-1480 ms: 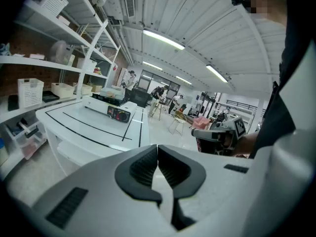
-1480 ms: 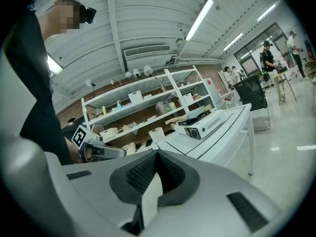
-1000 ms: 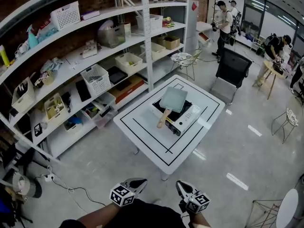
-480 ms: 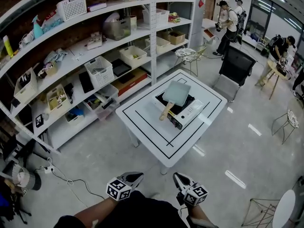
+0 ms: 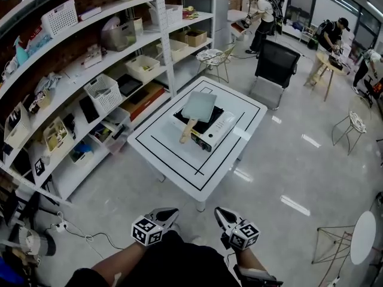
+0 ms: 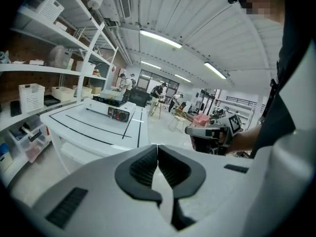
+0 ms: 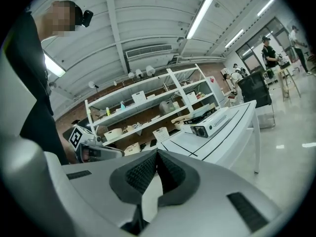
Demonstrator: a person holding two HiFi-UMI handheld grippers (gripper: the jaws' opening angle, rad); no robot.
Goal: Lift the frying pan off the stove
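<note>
A pale square frying pan (image 5: 199, 105) sat on a white tabletop stove (image 5: 206, 130) in the middle of a white bench (image 5: 161, 155) marked with black lines, its wooden handle (image 5: 187, 131) sticking out over the stove's front edge towards the person with the tools. That person stood well back from the bench, holding the left hand-held gripper (image 5: 168, 211) and the right hand-held gripper (image 5: 222, 214) low and close to the body, side by side and apart. Each had its jaws pressed together with nothing between them. Both pointed towards the bench, far from the pan. Long shelves (image 5: 90, 79) of baskets and boxes ran along the wall to the left, a black chair (image 5: 274, 67) stood beyond the bench, and other people (image 5: 261, 12) worked at the far end of the room.
</note>
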